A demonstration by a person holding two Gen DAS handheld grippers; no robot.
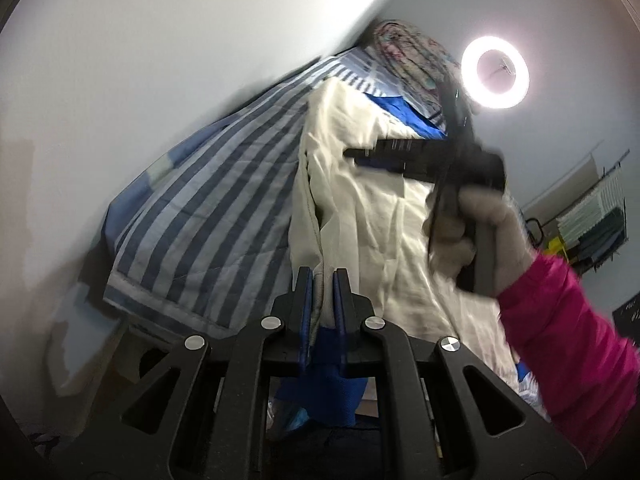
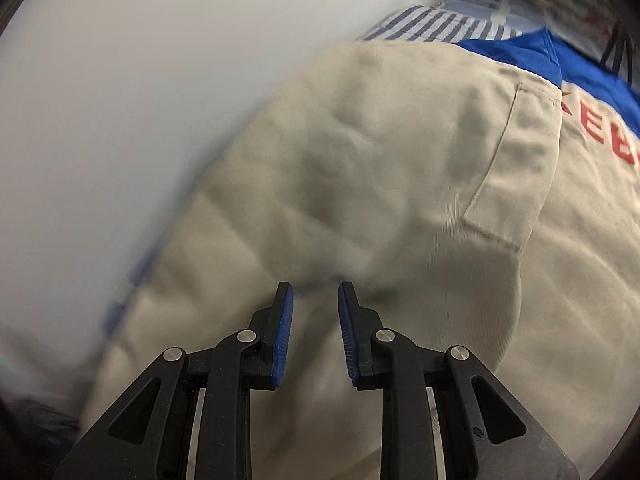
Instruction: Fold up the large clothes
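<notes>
A large cream garment with a blue collar part lies spread on a blue-and-white striped bedcover. My left gripper is shut on the garment's near seamed edge, with cloth pinched between the blue pads. In the left wrist view my right gripper hovers over the garment's far half, held by a gloved hand with a pink sleeve. The right wrist view shows that gripper open just above the cream cloth, nothing between its pads. A pocket and red letters lie to its right.
A white wall runs along the bed's left side. A patterned bundle sits at the bed's far end beside a lit ring light. A rack of folded cloth stands far right. Striped bedcover shows beyond the garment.
</notes>
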